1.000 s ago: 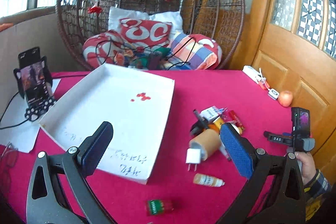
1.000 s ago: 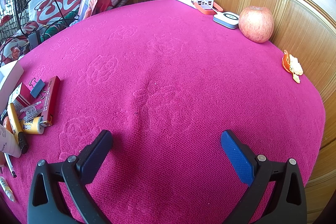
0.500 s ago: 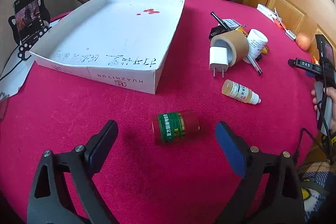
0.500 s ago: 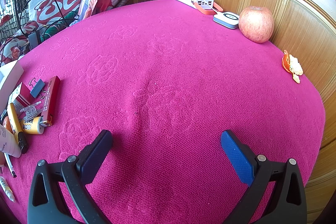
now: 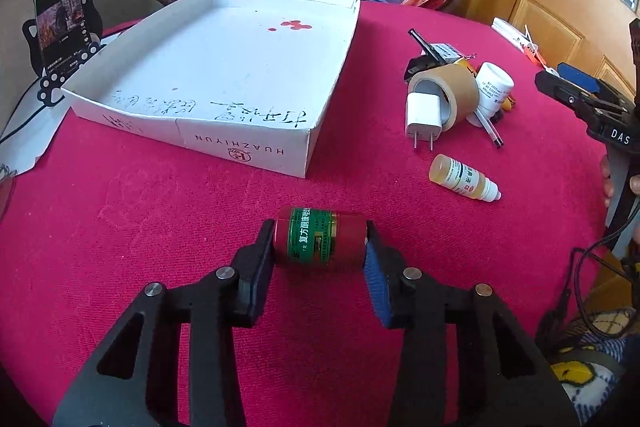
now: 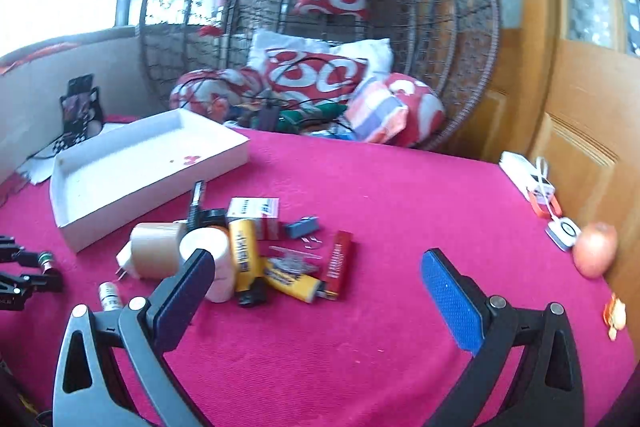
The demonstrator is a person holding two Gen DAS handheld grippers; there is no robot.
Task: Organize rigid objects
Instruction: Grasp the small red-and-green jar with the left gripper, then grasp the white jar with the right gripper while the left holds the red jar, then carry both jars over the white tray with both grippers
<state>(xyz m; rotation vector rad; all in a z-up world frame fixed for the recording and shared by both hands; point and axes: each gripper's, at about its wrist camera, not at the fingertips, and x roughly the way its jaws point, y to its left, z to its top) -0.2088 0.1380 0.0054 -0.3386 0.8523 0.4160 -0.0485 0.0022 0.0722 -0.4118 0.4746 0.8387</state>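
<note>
Magenta-clothed desk [image 5: 140, 211], cluttered mid-right, white cardboard tray [image 5: 224, 67] upper left.
Left gripper [image 5: 320, 247] jaws clamp the red, green-labelled cylindrical bottle [image 5: 318, 241] at lower centre endwise; it could roll free. Right gripper [image 6: 316, 267] jaws gape, empty.

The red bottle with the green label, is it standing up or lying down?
Lying down. The red bottle lies sideways between the left hand-held gripper fingers.
</note>
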